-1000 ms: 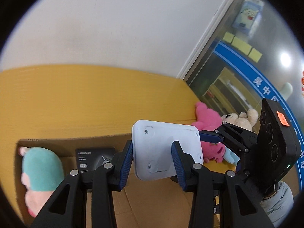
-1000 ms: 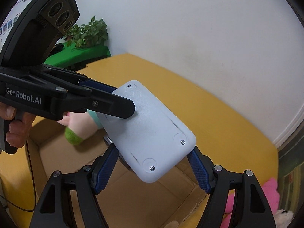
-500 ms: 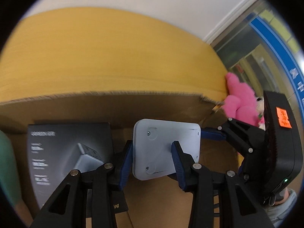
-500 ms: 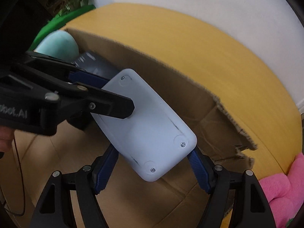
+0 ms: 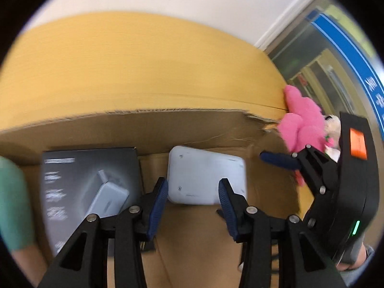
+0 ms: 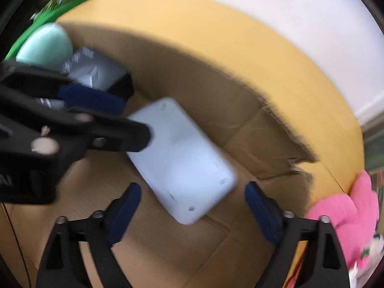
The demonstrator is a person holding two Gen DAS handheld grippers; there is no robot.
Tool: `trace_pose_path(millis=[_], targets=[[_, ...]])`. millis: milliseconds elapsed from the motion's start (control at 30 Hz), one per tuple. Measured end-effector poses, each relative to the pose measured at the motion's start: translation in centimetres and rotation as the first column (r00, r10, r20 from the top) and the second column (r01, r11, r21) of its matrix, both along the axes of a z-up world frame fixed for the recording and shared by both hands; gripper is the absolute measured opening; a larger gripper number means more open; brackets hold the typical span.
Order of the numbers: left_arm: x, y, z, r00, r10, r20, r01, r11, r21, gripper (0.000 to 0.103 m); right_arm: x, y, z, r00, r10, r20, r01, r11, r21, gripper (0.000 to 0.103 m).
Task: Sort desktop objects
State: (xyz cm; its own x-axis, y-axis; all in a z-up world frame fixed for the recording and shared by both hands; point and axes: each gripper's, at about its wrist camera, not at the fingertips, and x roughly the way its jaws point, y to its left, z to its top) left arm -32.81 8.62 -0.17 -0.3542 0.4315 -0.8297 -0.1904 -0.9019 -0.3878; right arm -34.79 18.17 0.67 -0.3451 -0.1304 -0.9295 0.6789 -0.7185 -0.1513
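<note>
A flat white device [image 5: 206, 176] with rounded corners lies loose inside the cardboard box [image 5: 216, 129], free of both grippers; it also shows in the right wrist view [image 6: 184, 160]. My left gripper [image 5: 193, 200] is open just short of the device. My right gripper [image 6: 192, 210] is open, its jaws wide on either side of the device's near end. The box [image 6: 216, 91] stands on a yellow table [image 6: 240, 33].
A black product box [image 5: 88, 192] lies in the cardboard box left of the device, and a teal plush [image 5: 12, 206] beyond it. A pink plush [image 5: 302, 124] lies on the table past the box's torn right corner. A white wall is behind.
Both grippers held the white device and lowered it into the box. Now both have opened and the device lies loose inside. The current frames are motion-blurred.
</note>
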Motion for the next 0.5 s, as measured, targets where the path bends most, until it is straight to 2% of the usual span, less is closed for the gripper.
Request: trace_pose_path(millis=[67,167,233,300,367,400,433,500], targets=[[2.7,-0.6,3.0,0.995,-0.023,-0.097,0.018,0.999,-0.044,0.043,0.9,1.1,2.4,0.998,-0.060,-0.021,0.058,0.995,-0.084,0.092],[8.0,-2.0,8.2,0.970,-0.037,-0.242,0.022,0.998,-0.062,0.048,4.7,3.4,7.9,0.986,-0.140,-0.087,0.115,0.965,-0.237,0.093],[12.6,-3.3,11.9,0.936,-0.030,-0.352,0.006,0.998,-0.070,0.054,7.9,3.8,11.0,0.975,-0.148,-0.167,0.097,0.954,-0.283,0.102],[17.6,-4.5,15.1,0.888,-0.031,-0.459,-0.011,0.996,-0.090,0.065,12.0,3.2,14.1,0.948,-0.153,-0.278,0.065,0.951,-0.301,0.103],[22.9,-5.2,17.7,0.828,-0.019,-0.560,-0.056,0.992,-0.117,0.083,15.5,2.0,15.6,0.934,-0.140,-0.329,0.030,0.947,-0.319,0.103],[26.0,-5.7,18.6,0.794,-0.009,-0.608,-0.083,0.989,-0.123,0.083,17.0,3.0,16.2,0.927,-0.145,-0.347,0.022,0.943,-0.332,0.103],[27.9,-5.8,19.0,0.775,-0.005,-0.632,-0.097,0.987,-0.128,0.083,19.4,2.6,16.5,0.917,-0.157,-0.366,0.024,0.939,-0.343,0.103],[31.2,-6.4,19.2,0.758,-0.009,-0.652,-0.110,0.984,-0.141,0.083,23.1,2.7,16.6,0.907,-0.190,-0.377,0.041,0.929,-0.368,0.103]])
